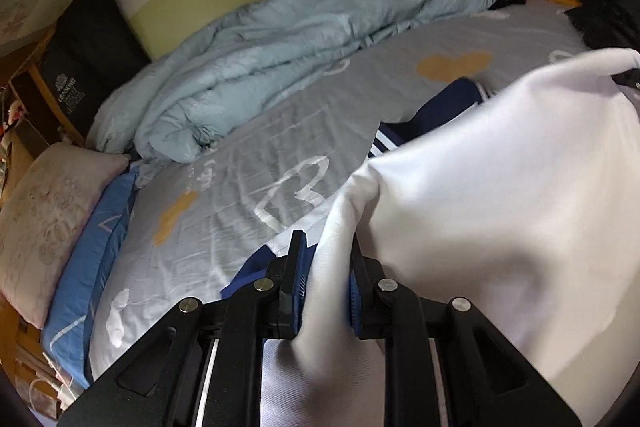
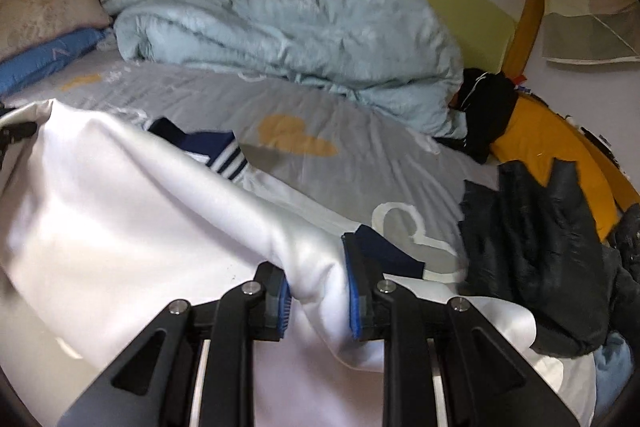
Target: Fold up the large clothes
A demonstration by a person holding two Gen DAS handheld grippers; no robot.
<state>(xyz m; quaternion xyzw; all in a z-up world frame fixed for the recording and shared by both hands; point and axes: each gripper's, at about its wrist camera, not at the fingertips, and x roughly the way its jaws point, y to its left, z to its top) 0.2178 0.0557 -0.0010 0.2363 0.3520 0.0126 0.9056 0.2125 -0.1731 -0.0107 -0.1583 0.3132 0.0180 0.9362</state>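
left fingers (image 1: 326,259) clamp white garment (image 1: 480,187) | right fingers (image 2: 316,267) clamp it too

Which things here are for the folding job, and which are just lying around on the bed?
For the job:
- white garment with navy striped trim
- left gripper, shut on it
- right gripper, shut on it

Just lying about:
- light blue quilt
- pink pillow
- blue pillow
- dark clothes
- grey bedsheet
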